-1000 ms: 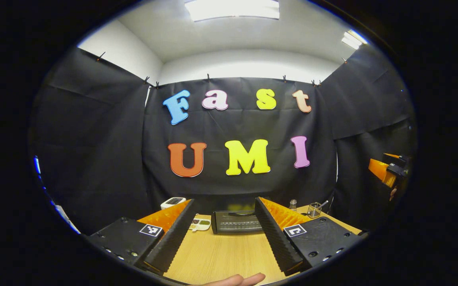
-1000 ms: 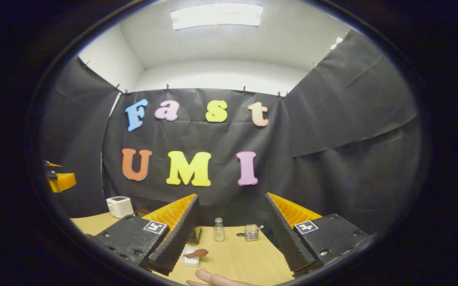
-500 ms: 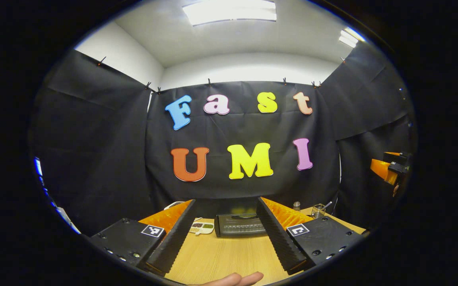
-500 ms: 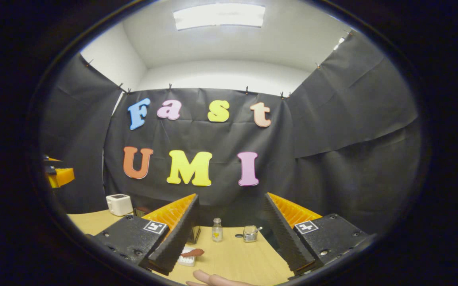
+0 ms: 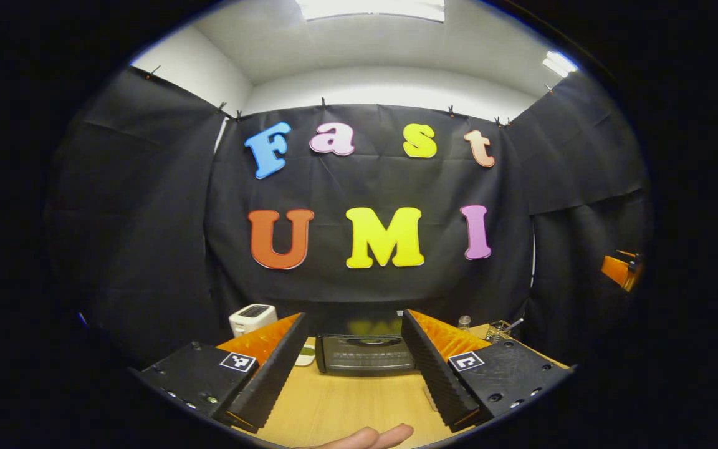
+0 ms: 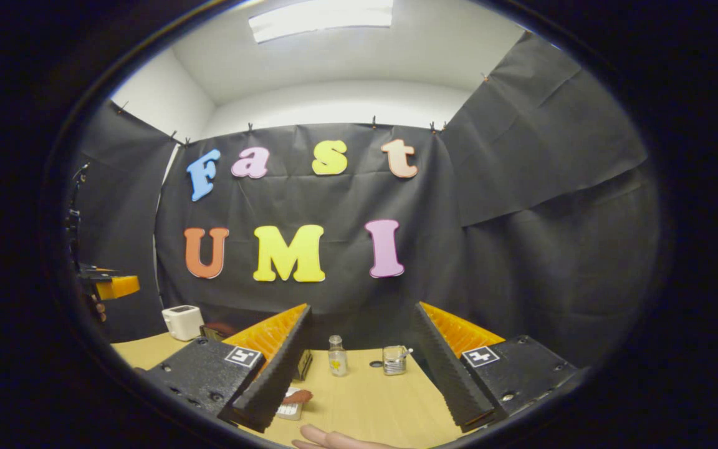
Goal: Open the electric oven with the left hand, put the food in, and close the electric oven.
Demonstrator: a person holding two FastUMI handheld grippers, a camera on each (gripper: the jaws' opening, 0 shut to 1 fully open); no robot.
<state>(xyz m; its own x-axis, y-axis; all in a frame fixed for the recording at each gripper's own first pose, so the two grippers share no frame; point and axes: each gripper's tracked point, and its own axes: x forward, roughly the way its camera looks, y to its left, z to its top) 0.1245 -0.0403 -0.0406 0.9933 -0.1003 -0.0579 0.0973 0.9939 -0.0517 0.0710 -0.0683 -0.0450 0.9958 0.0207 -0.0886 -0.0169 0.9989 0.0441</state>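
Left gripper fingers spread apart, holding nothing, raised above wooden table. Electric oven straight ahead between fingers, door closed, at table's far edge. White toaster left of oven.

Right gripper fingers likewise apart, empty. Food, reddish-brown piece on small white tray, beside its left finger. Small bottle and glass jar farther back.
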